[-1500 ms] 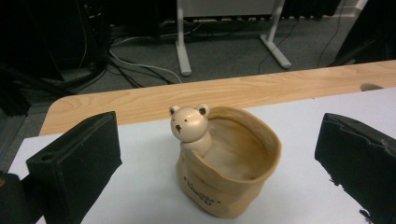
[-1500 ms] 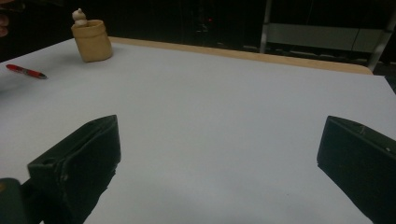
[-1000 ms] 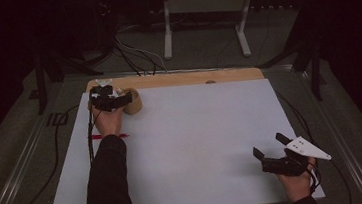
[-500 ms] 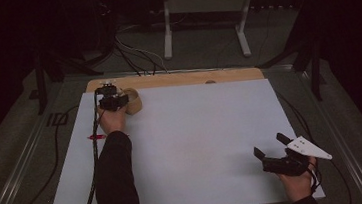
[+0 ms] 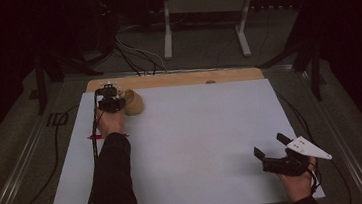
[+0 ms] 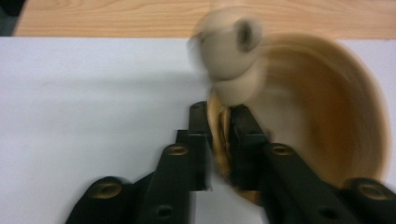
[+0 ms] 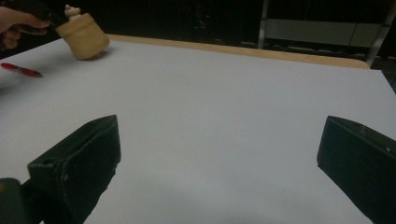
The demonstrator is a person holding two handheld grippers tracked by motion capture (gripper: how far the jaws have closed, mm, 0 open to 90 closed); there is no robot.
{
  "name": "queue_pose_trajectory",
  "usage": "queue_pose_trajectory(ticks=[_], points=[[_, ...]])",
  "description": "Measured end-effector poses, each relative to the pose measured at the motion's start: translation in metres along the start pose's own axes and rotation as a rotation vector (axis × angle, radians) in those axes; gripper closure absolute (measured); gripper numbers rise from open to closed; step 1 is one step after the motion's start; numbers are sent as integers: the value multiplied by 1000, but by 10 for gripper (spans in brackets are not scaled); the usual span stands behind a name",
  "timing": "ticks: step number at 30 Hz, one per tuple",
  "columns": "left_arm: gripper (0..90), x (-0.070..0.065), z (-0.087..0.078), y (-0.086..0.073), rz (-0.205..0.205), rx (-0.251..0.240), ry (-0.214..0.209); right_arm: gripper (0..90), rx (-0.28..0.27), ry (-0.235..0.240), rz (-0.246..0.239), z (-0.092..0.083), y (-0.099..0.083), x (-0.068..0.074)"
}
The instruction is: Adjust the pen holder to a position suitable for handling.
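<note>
At far left of the table [image 5: 183,147], near the wooden edge strip: a tan wooden cup [image 5: 133,102], tipped over toward the left gripper [image 5: 111,101]. Left gripper reaching it from the near side, jaws just closed in, now clamped on the cup's thin rim, one jaw inside the mouth, one outside. Seen close in the left gripper view: rim [image 6: 219,135] pinched between the two black jaws, cup body bulging off to the right, a small pale figure [image 6: 229,51] perched at the rim just past the jaw tips, all blurred. Red pen [image 5: 103,136] lying flat behind the left hand, apart from the cup. At near right, well apart from the cup: right gripper [image 5: 274,154], jaws spread wide, nothing between them but bare table.
</note>
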State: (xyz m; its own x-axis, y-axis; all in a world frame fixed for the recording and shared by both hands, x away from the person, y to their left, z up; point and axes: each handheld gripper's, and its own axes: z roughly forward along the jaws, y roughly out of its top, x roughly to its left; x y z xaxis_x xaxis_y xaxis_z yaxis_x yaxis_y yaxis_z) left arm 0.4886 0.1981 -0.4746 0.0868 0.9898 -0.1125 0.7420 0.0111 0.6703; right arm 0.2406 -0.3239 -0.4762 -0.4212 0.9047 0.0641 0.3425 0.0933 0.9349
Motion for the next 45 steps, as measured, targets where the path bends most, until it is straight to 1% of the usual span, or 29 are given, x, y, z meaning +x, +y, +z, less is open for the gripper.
queue_pose_trajectory(ticks=[1, 2, 3, 5, 8, 11, 16, 19, 23, 26, 29, 35, 36, 37, 38, 41, 42, 43, 44, 45], points=[[823, -1, 0, 0, 9, -1, 1, 2, 0, 0, 0, 0, 0, 0], [830, -3, -2, 1, 29, -2, 15, 2, -1, 0, 0, 0, 0, 0], [831, -3, -2, 1, 29, -2, 15, 2, -1, 0, 0, 0, 0, 0], [831, -3, -3, 1, 23, -4, -3, 2, -1, 0, 0, 0, 0, 0], [832, -4, -7, 2, 40, -11, -10, 2, -2, -2, 0, 0, 0, 0], [833, -5, -14, 3, 47, -27, -32, 2, -2, -2, 1, 0, 0, 0], [833, -11, -26, 3, 87, -36, -55, 2, -4, -3, -2, 0, 0, 0], [833, -17, -35, 1, 125, -36, -69, 2, -6, -1, -4, 0, 1, 0], [833, -23, -45, -2, 146, -49, -94, 2, -6, 2, -5, 0, 1, 2], [833, -26, -51, -5, 152, -54, -123, 2, -7, 3, -8, 0, 1, 2], [833, -30, -56, -8, 160, -63, -143, 2, -5, 4, -7, 1, 1, 3], [833, -45, -63, -18, 210, -66, -175, 2, -6, 5, -7, 1, 1, 3], [833, -47, -64, -20, 216, -64, -187, 2, -6, 5, -6, 1, 1, 3], [833, -52, -65, -25, 224, -65, -207, 2, -5, 6, -7, 1, 1, 3], [833, -52, -65, -25, 224, -65, -207, 2, -5, 6, -8, 2, 1, 3], [833, -64, -69, -33, 267, -57, -236, 2, -5, 9, -9, 2, 2, 4], [833, -64, -69, -33, 267, -57, -236, 2, -6, 9, -11, 2, 2, 5], [833, -68, -70, -35, 278, -55, -242, 2, -6, 9, -11, 2, 2, 5], [833, -75, -73, -38, 305, -49, -255, 2, -6, 9, -15, 2, 2, 5], [833, -79, -73, -40, 316, -47, -263, 2, -6, 10, -16, 2, 2, 5]])
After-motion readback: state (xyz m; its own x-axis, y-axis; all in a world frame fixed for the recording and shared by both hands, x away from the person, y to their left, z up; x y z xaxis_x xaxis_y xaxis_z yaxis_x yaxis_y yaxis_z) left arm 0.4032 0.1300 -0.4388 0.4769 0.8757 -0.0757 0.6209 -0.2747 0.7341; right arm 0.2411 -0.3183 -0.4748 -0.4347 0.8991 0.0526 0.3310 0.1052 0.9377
